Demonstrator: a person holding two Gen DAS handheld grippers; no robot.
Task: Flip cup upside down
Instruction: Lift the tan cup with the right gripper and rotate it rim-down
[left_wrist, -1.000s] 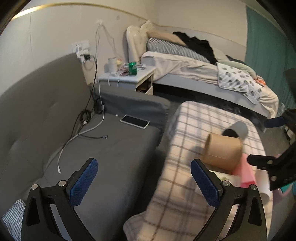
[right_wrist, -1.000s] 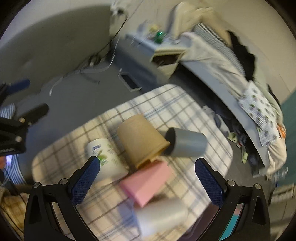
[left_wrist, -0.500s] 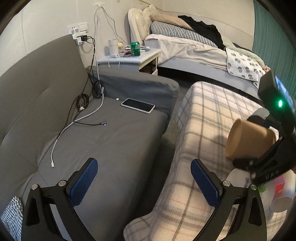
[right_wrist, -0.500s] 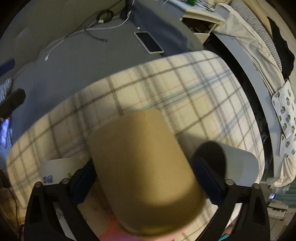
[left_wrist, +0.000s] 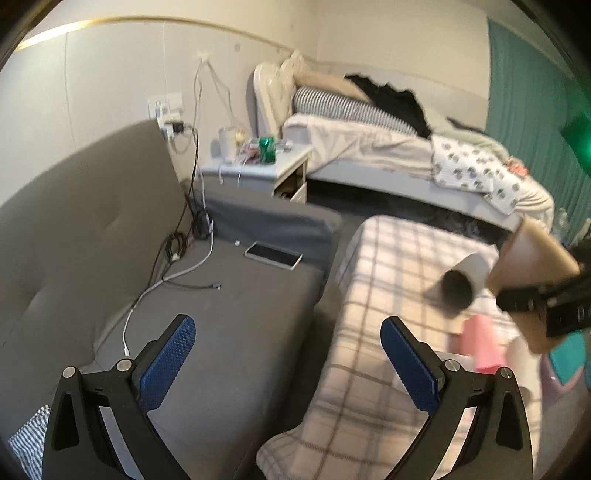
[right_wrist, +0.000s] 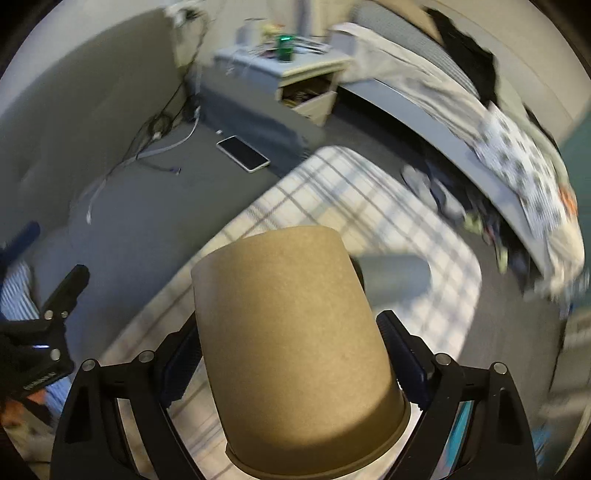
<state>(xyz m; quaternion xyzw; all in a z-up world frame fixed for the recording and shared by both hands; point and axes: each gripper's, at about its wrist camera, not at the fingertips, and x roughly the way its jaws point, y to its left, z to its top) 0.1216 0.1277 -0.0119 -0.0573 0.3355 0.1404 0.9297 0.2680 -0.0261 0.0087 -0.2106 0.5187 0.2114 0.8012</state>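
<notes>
Brown cup (right_wrist: 291, 343) clamped in right jaws, left jaws wide, empty, grey cup (left_wrist: 461, 280) beside

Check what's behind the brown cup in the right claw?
Behind the brown cup, held in the right claw, a grey cup lies on its side on the plaid cloth. Its mouth end and the cloth directly beneath the brown cup are covered.

A lived-in bedroom: unmade bed (left_wrist: 388, 147), cluttered nightstand (left_wrist: 258, 168), grey sofa (left_wrist: 110, 240), phone (left_wrist: 273, 254).
</notes>
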